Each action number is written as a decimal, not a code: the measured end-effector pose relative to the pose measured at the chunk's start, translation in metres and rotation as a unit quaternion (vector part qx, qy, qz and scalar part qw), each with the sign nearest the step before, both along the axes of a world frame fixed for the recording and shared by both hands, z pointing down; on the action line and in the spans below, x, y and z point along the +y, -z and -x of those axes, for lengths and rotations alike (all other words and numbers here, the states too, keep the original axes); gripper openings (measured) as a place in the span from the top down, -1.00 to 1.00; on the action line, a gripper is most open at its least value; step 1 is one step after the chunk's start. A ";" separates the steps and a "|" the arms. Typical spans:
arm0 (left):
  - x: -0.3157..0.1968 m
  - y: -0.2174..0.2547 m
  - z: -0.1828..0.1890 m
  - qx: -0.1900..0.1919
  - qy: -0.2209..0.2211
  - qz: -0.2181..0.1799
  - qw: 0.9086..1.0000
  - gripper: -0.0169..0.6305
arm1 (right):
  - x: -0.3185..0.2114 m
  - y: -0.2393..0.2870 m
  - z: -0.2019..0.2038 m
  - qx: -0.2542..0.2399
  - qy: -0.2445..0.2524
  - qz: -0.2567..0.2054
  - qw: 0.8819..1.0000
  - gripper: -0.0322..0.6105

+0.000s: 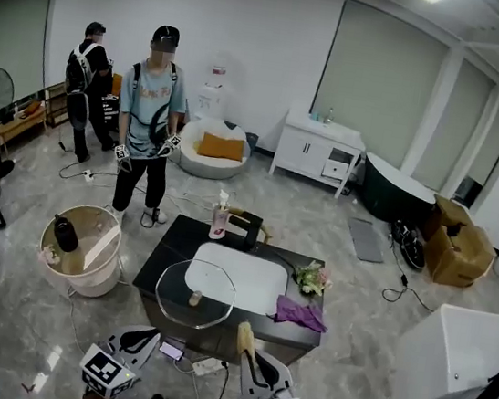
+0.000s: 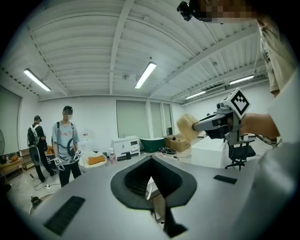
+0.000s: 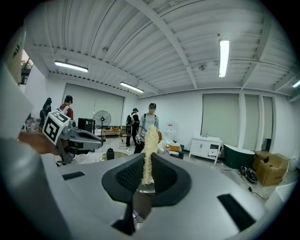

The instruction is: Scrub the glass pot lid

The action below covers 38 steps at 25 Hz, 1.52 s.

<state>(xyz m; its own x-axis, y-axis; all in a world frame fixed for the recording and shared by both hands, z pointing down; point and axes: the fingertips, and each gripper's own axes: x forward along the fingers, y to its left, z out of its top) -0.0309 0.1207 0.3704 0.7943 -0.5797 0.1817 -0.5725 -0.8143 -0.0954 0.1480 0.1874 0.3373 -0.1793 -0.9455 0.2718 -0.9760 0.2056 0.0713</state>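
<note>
Left gripper [image 1: 151, 333] clamped shut on glass pot lid [image 1: 196, 296] rim. Right gripper [image 1: 250, 354] pinching yellow sponge [image 1: 245, 334], lid just left of it.

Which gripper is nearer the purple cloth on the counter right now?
Right. The right gripper, holding a tan scrubber, is toward the camera and left of the purple cloth; the left gripper is farther left, past the glass pot lid.
</note>
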 end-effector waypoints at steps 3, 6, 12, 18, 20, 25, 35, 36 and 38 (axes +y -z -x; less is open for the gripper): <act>-0.030 -0.005 -0.013 0.004 -0.020 0.005 1.000 0.91 | -0.017 -0.004 -0.007 0.004 -0.019 0.009 1.000 0.78; -0.064 -0.011 -0.021 0.004 -0.039 0.012 0.999 0.91 | -0.043 -0.007 -0.011 0.008 -0.038 0.016 0.999 0.78; -0.125 -0.031 -0.022 -0.002 -0.069 0.027 0.997 0.91 | -0.102 -0.017 0.000 0.010 -0.058 0.025 0.998 0.78; -0.177 -0.041 -0.015 -0.002 -0.084 0.040 0.996 0.91 | -0.148 -0.020 0.009 0.018 -0.076 0.034 0.996 0.78; -0.192 -0.049 -0.012 -0.001 -0.084 0.045 0.995 0.91 | -0.159 -0.025 0.013 0.020 -0.080 0.039 0.996 0.78; -0.220 -0.068 -0.002 0.005 -0.068 0.064 0.996 0.91 | -0.188 -0.039 0.020 0.029 -0.070 0.055 0.996 0.78; -0.245 -0.091 0.020 0.013 0.012 0.094 0.995 0.91 | -0.253 -0.050 0.025 0.042 0.009 0.062 0.997 0.78; -0.245 -0.094 0.020 0.012 0.018 0.099 0.995 0.91 | -0.259 -0.051 0.024 0.042 0.018 0.064 0.997 0.78; -0.246 -0.104 0.022 0.011 0.035 0.110 0.993 0.91 | -0.268 -0.056 0.024 0.042 0.034 0.068 0.996 0.78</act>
<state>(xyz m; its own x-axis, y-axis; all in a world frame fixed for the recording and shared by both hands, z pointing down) -0.0531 -0.1249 0.4741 0.7584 -0.5820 0.2933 -0.6285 -0.7722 0.0928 0.1241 -0.0810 0.3932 -0.2136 -0.8852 0.4133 -0.9510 0.2853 0.1195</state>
